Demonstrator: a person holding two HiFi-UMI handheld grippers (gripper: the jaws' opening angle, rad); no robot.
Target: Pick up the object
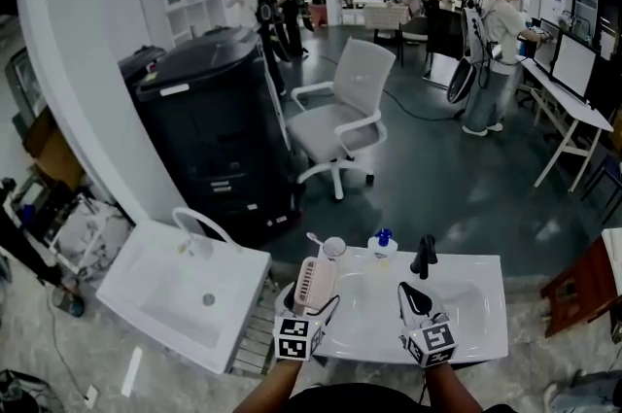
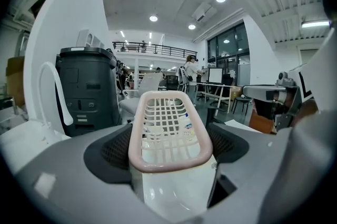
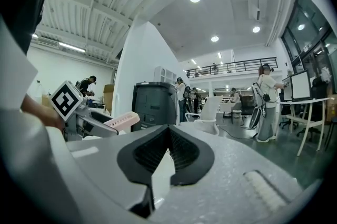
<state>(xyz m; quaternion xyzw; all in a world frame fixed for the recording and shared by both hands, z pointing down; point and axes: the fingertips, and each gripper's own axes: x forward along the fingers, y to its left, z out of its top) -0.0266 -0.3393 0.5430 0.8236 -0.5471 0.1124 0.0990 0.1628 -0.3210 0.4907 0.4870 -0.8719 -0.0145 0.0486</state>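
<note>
A pale pink slotted plastic basket (image 1: pixel 316 280) is between the jaws of my left gripper (image 1: pixel 313 292), above the left end of the white sink counter (image 1: pixel 481 314). In the left gripper view the basket (image 2: pixel 169 133) fills the gap, and the dark pads (image 2: pixel 117 149) press on its two long sides. My right gripper (image 1: pixel 413 296) hovers over the basin to the right of it, a short way apart. In the right gripper view its jaws (image 3: pixel 169 138) meet at the tips with nothing between them, and the basket (image 3: pixel 122 121) shows at the left.
On the counter's far edge stand a black faucet (image 1: pixel 424 256), a bottle with a blue cap (image 1: pixel 382 244) and a small white cup (image 1: pixel 333 247). A second white sink (image 1: pixel 155 304) lies to the left. Beyond are a black bin (image 1: pixel 209 129), a white office chair (image 1: pixel 340 115) and several people.
</note>
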